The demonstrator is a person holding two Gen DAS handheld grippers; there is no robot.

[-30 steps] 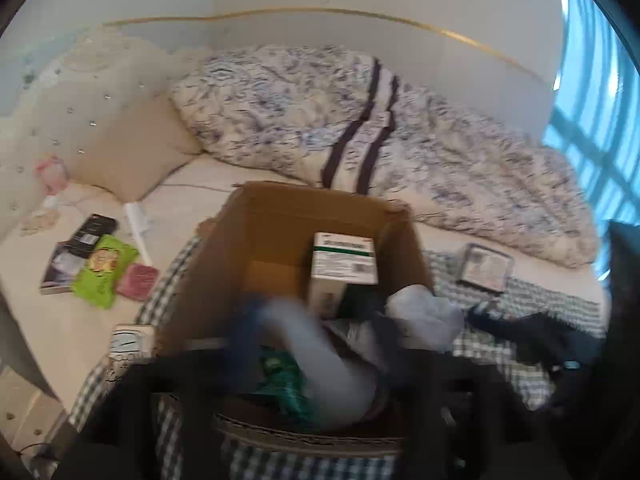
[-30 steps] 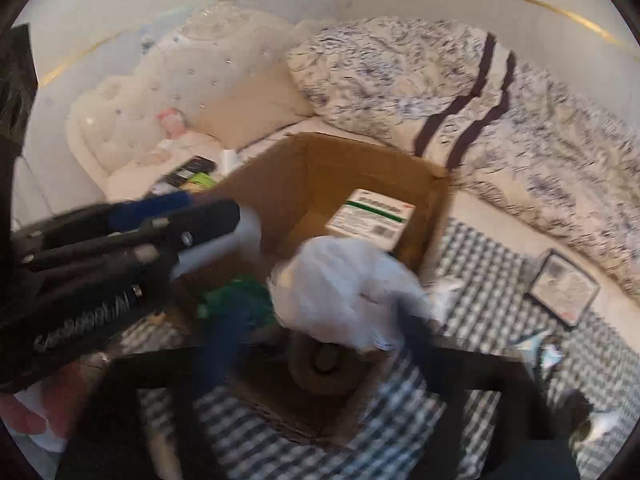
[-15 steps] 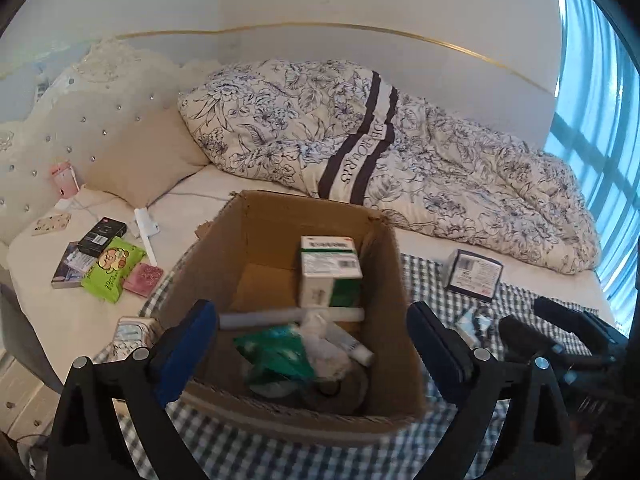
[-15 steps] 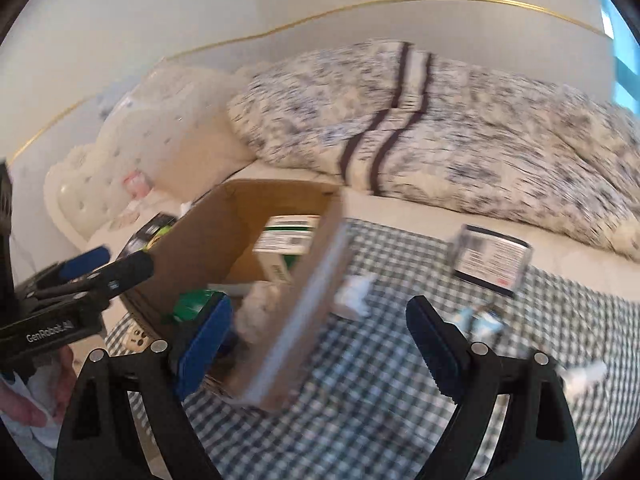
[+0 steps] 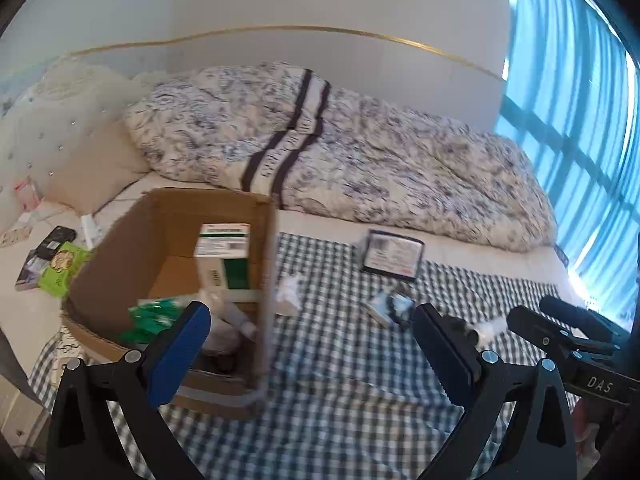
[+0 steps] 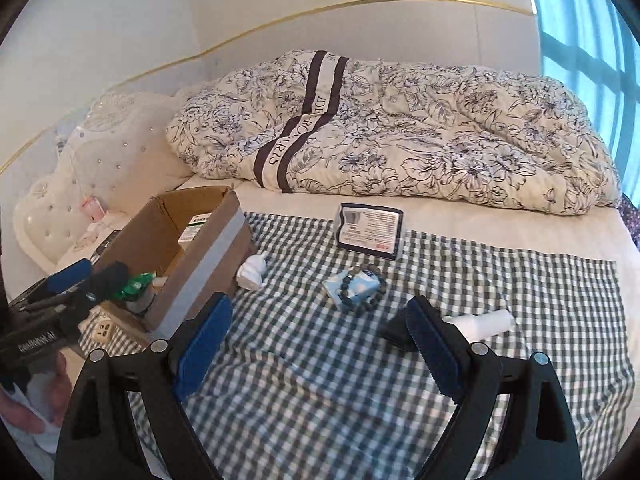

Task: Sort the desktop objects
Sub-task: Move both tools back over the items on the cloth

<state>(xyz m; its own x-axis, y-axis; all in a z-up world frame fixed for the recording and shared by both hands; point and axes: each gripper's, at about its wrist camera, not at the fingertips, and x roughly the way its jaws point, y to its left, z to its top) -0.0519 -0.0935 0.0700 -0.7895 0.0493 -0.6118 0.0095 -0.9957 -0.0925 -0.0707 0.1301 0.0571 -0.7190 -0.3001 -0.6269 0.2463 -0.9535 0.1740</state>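
Left wrist view: the left hand-held gripper (image 5: 308,344), spread and empty, hangs beside the cardboard box (image 5: 120,264), which collects sorted items at near left. Right wrist view: the right hand-held gripper (image 6: 320,340), spread, faces the unsorted bead bracelet (image 6: 362,286) on the checked cloth (image 6: 520,280), presumably next.

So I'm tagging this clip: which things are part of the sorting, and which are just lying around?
Job: cardboard box, white crumpled bag, bead bracelet, dark flat package, white bottle.
Lying about: floral duvet, pillow, green snack packet.
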